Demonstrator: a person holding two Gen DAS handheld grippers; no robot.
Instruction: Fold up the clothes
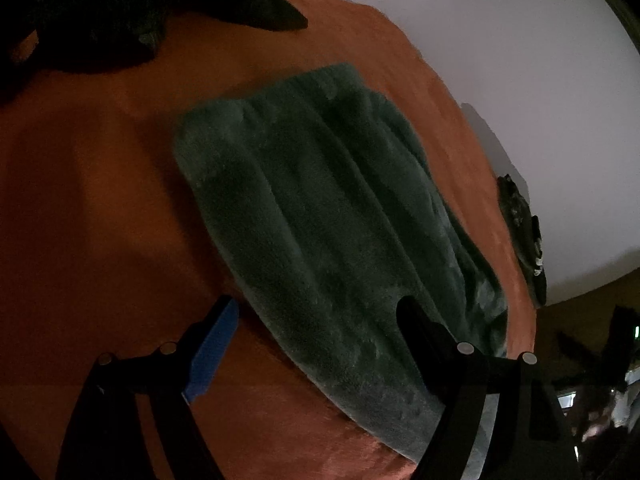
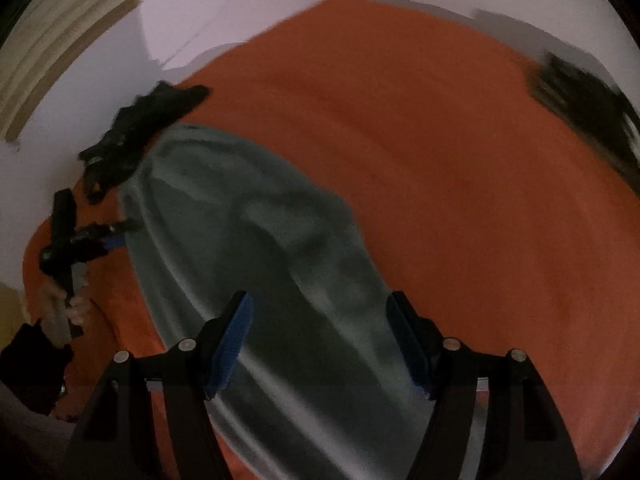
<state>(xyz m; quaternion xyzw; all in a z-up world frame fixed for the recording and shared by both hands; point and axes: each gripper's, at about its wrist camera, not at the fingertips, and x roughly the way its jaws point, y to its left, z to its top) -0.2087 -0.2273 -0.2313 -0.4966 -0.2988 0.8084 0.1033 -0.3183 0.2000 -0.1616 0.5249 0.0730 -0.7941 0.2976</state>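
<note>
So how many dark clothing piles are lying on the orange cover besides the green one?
2. One dark pile lies at the far end of the green garment; another sits at the cover's far right edge. More may lie out of view.

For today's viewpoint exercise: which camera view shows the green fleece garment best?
The left wrist view: the green fleece garment lies sharp across the orange blanket, pile and folds clear. The right wrist view shows the same garment blurred, its far end meeting a dark garment.
</note>
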